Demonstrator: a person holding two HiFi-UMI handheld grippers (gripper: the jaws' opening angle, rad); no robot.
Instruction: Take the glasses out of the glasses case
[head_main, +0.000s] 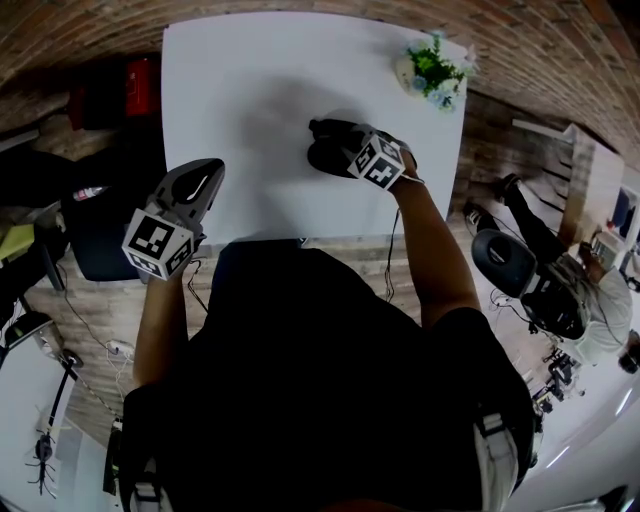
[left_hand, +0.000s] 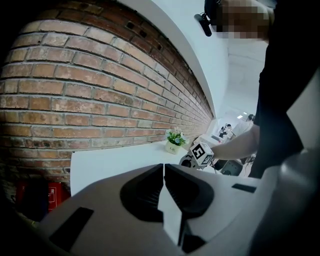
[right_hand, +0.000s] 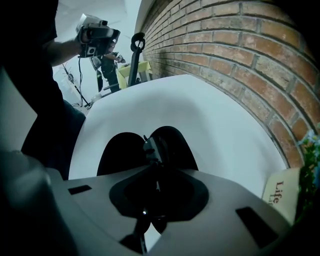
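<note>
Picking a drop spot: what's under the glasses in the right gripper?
Bare white table shows around the glasses, held by the right gripper. The glasses and gripper cover the patch directly beneath.

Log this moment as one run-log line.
left gripper: shut, empty | right gripper: shut on glasses at bridge | table: white, potted plant at far corner

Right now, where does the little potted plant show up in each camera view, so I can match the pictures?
Head view: the plant sits at the top right, on the far right corner of the white table.
Left gripper view: the plant is just right of centre, at the table's far end below the brick wall.
Right gripper view: the plant is cut off at the lower right edge.
Shared landmark: the white table against the brick wall.
</note>
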